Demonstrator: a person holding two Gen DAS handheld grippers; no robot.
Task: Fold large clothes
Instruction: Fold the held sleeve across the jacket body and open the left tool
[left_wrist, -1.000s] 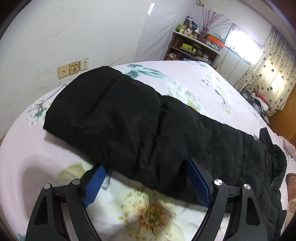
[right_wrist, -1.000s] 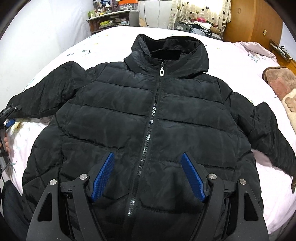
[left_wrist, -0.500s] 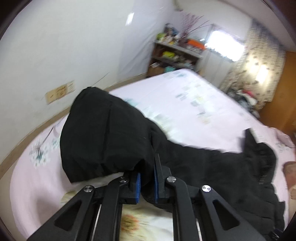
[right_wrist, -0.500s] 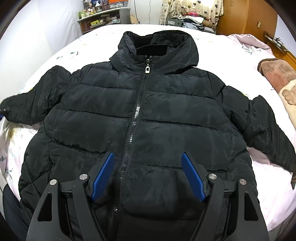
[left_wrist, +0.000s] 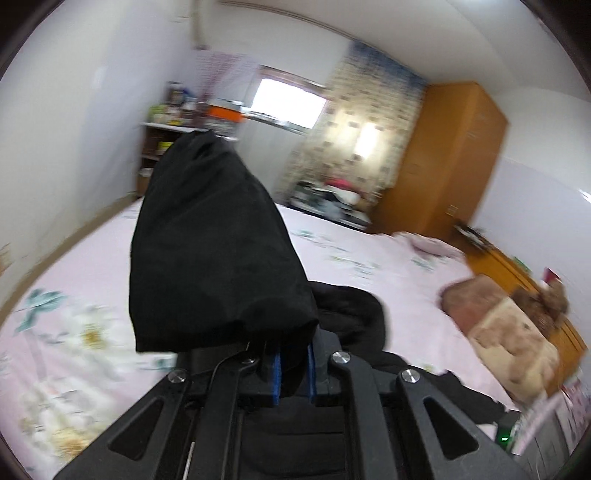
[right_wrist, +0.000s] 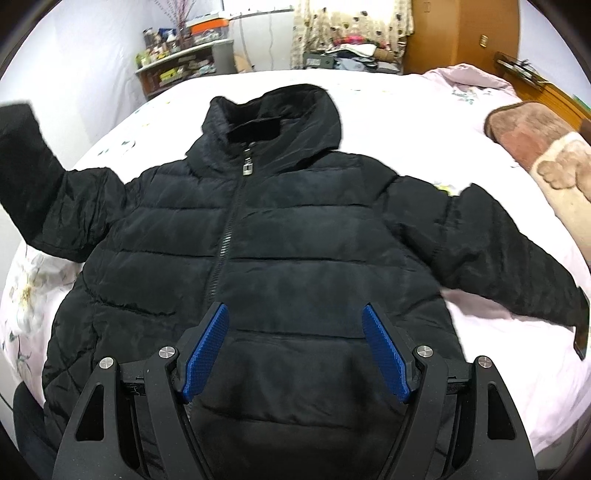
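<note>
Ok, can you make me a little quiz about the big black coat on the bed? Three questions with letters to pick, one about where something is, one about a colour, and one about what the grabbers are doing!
1. Where is the body of the black jacket?
A. Hanging on the wardrobe
B. Spread on the bed
C. On the floor

2. What colour are the pads on the gripper fingers?
A. Blue
B. Red
C. Yellow

3. What is the left gripper doing?
A. Wide open over bare sheet
B. Pinching the jacket sleeve
C. Holding a pillow

Answers:
1 B, the jacket lies front-up, zipped, on the pink flowery bed.
2 A, both grippers show blue textured pads.
3 B, its pads are closed on black fabric and the sleeve stands lifted above the bed, while the right gripper is open over the jacket's hem.
</note>
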